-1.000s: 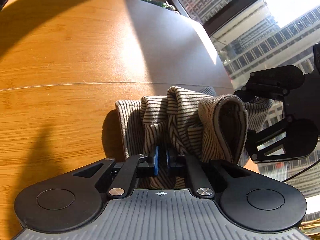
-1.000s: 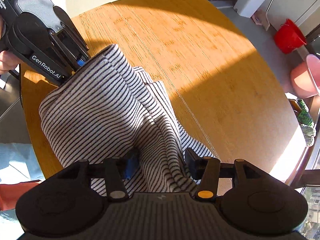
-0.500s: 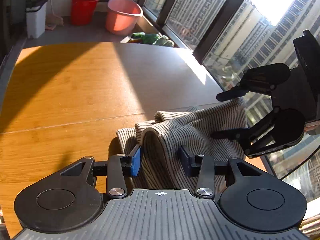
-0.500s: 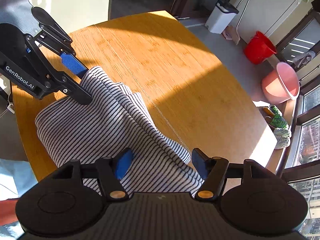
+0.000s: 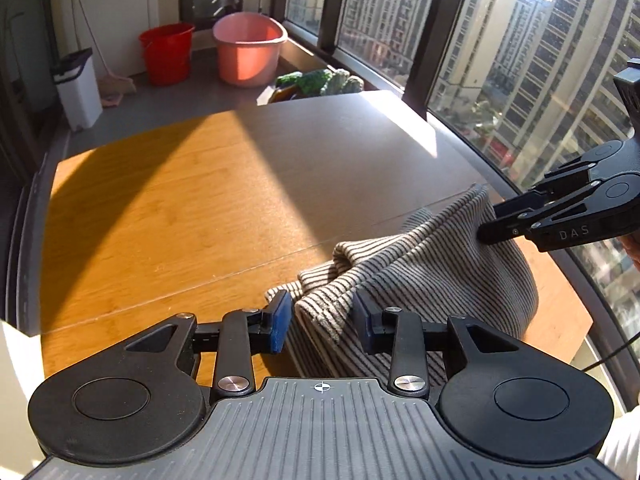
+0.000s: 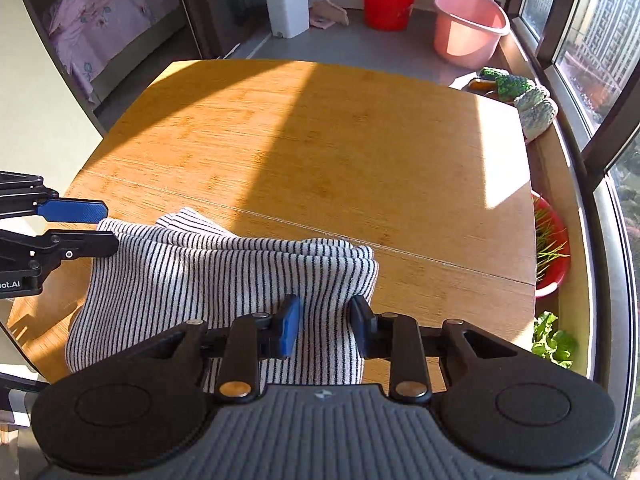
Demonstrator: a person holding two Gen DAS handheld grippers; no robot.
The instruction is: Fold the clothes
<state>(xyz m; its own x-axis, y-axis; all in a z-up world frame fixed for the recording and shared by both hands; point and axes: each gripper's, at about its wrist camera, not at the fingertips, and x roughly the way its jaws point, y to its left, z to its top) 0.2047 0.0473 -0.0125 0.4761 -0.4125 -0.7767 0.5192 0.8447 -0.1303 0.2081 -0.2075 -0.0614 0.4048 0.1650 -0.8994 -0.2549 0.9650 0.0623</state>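
I see both claws released: my left gripper [image 5: 320, 322] and right gripper [image 6: 325, 325] each straddle the striped garment [image 6: 224, 280], bunched on the table [image 6: 320, 140] at 6 o'clock.

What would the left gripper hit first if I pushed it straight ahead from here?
The striped garment: a bunched fold already sits between the open fingers of the left gripper. Past it lies the wooden table; depth is unclear.
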